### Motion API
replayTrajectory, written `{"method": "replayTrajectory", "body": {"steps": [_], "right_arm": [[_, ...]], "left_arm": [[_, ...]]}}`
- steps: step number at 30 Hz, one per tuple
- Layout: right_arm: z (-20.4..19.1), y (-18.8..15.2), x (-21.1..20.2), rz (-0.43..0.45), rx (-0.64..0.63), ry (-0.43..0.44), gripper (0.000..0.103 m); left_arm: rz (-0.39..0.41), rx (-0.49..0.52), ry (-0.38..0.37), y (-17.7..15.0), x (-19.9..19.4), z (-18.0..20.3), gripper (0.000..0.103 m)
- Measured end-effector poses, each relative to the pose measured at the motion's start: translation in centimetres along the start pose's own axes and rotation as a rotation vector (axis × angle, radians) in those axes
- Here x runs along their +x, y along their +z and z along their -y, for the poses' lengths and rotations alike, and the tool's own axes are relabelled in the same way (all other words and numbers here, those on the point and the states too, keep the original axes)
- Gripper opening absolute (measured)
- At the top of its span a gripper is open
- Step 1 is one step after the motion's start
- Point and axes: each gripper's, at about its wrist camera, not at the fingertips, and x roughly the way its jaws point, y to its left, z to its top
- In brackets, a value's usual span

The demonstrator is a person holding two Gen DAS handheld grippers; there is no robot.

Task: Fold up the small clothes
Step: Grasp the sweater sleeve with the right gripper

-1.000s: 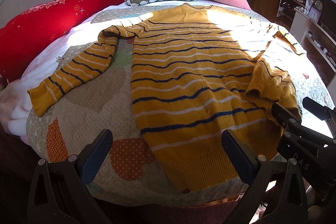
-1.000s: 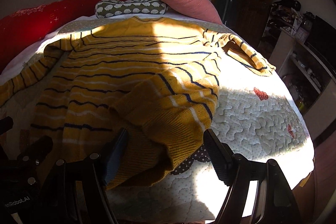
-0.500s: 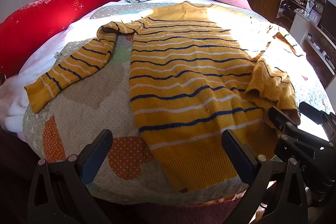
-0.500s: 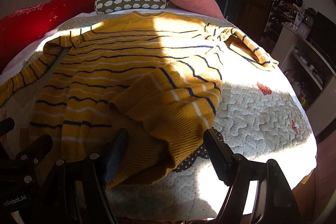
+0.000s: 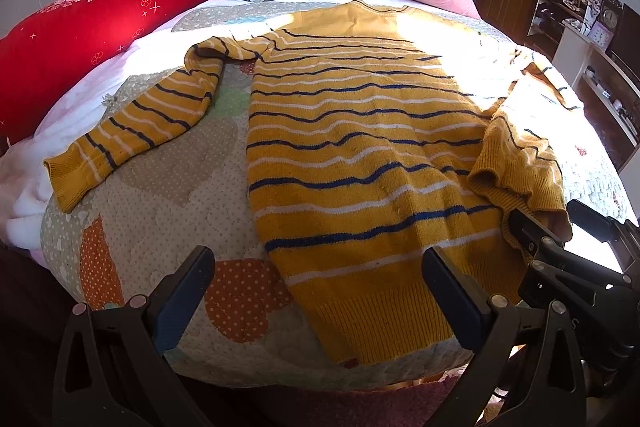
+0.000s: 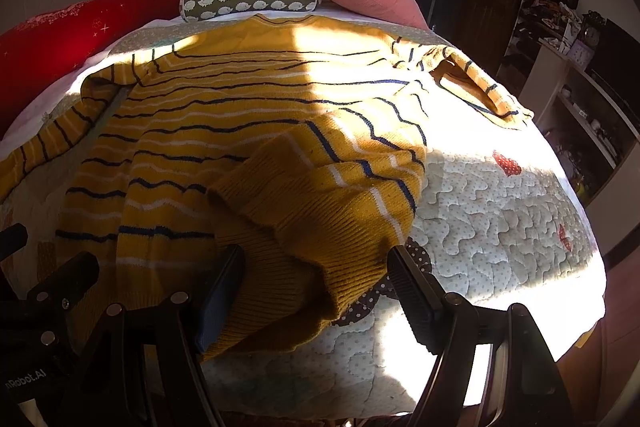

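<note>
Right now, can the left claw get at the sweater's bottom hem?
Probably yes. The left claw is open, its fingers straddling the sweater just above the hem; nothing lies between. The right claw stays off to the side.

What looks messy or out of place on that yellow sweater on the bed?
The sweater lies mostly flat, but its right sleeve is bunched and doubled over near the hem, while the left sleeve stretches out sideways. Nothing looks torn or spilled.
</note>
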Motion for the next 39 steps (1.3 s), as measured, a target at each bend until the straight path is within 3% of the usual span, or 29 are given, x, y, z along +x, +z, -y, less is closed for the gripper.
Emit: {"method": "replayTrajectory", "body": {"steps": [39], "right_arm": [[0.8,-0.1,-0.2,0.011,0.025,0.028,0.079]], "left_arm": [[0.0,-0.043,0.012,0.0,0.1,-0.8,0.103]]}}
